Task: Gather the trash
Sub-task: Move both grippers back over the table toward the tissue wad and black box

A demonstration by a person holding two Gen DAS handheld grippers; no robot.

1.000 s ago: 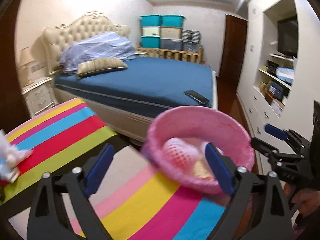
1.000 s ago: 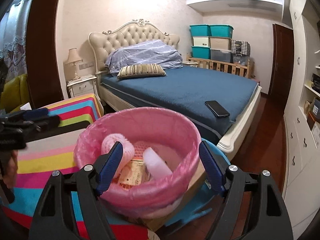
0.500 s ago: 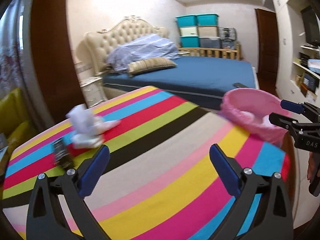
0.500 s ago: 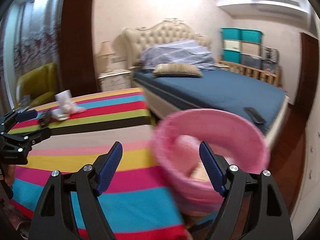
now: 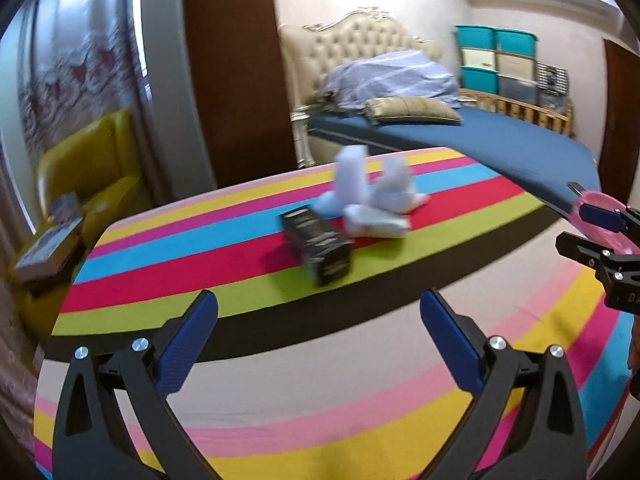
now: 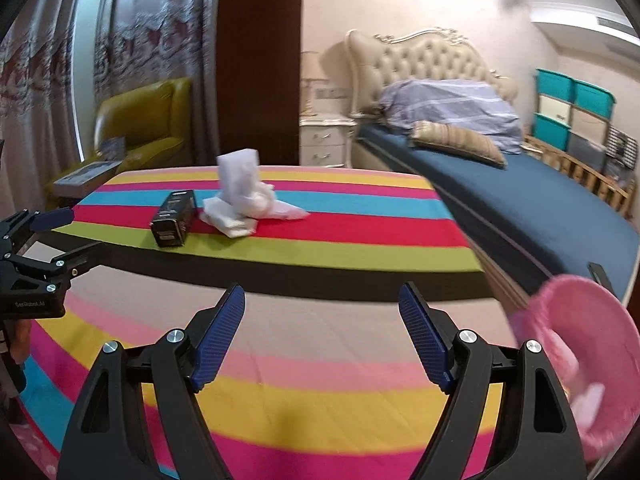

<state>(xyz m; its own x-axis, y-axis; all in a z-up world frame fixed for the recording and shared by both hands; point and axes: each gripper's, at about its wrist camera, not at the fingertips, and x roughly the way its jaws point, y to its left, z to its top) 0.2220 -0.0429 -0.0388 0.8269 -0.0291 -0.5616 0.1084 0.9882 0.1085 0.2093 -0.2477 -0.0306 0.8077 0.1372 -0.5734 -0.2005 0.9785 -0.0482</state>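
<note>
Showing the pink bin point(image 6: 576, 364) fully, only the right view; both grippers gape wide, empty.

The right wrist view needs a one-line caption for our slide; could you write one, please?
Open right gripper faces a black box and crumpled white tissues on the striped table; pink-lined bin at right.

left gripper point(image 5: 319, 332) agape, right gripper point(image 6: 321, 332) seemingly likewise

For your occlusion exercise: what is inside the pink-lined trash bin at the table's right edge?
In the right wrist view, the pink-lined trash bin shows blurred pale and pink shapes low inside, too smeared to identify. Its bottom is hidden by the near rim and the frame edge.
</note>
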